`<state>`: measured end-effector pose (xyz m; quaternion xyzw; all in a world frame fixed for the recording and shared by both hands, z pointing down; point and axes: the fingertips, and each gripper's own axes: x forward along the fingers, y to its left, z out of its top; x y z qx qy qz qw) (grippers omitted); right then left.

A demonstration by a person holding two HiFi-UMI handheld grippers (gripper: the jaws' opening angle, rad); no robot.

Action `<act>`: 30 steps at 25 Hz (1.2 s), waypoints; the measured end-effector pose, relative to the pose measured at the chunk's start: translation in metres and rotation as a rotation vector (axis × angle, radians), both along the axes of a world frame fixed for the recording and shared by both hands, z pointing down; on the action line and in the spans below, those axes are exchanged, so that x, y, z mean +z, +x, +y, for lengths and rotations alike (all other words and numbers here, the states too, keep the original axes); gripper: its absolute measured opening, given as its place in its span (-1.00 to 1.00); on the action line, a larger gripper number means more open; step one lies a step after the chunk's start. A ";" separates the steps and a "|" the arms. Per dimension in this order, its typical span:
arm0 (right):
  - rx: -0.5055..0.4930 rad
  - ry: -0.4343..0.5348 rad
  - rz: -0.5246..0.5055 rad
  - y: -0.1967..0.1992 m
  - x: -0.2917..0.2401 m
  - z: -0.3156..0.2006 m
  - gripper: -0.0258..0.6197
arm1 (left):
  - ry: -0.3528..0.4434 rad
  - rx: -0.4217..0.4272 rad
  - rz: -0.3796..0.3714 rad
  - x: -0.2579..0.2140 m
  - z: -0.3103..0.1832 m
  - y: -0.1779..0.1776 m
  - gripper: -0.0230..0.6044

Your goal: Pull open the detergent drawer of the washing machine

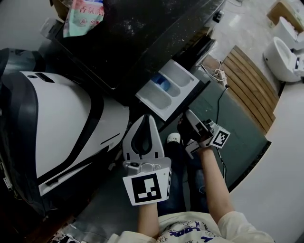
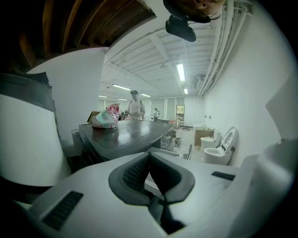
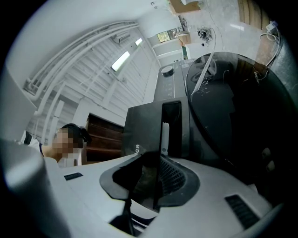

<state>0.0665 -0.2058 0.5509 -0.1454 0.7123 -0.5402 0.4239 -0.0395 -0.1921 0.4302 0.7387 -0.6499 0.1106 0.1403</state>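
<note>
- The white plastic detergent drawer point(image 1: 176, 81) stands pulled well out of the black washing machine point(image 1: 142, 42), its compartments open to the head view, with a blue insert point(image 1: 162, 85) in the middle one.
- The drawer's dark front panel point(image 3: 144, 128) faces the person. It lies just beyond the right gripper point(image 1: 186, 116) and touches its tips.
- In the right gripper view, the right gripper point(image 3: 151, 158) has its jaws pinched on the lower edge of that panel, with only the thin edge between the ribbed pads.
- The left gripper point(image 1: 148, 117) hangs just beside the drawer's near left corner, a little below it and not touching it.
- In the left gripper view, the left gripper point(image 2: 149, 158) has its jaws pressed together with nothing between them. It points across the machine's dark top point(image 2: 125, 135).
- A patterned pink-and-green bag point(image 1: 83, 14) lies on the far end of the machine's top.
- A curved white-and-black appliance body point(image 1: 61, 123) stands to the left of the machine.
- On the right lie a slatted wooden board point(image 1: 251, 90) and, beyond it, a white ceramic toilet point(image 1: 285, 57).
</note>
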 end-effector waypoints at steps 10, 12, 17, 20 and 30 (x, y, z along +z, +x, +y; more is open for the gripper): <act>-0.004 -0.001 0.002 0.010 0.001 0.009 -0.53 | -0.001 0.021 -0.001 0.001 0.002 0.015 -0.88; -0.006 -0.003 0.003 0.012 0.001 0.011 -0.53 | -0.002 0.024 -0.001 0.001 0.003 0.018 -0.88; -0.007 -0.005 0.004 0.014 -0.001 0.014 -0.53 | 0.000 0.032 0.000 0.000 0.002 0.025 -0.88; -0.005 -0.007 0.001 0.016 0.000 0.016 -0.53 | -0.001 0.034 0.001 0.000 0.002 0.027 -0.88; 0.000 -0.015 -0.002 0.020 0.004 0.018 -0.53 | -0.005 0.039 -0.004 0.001 0.000 0.029 -0.88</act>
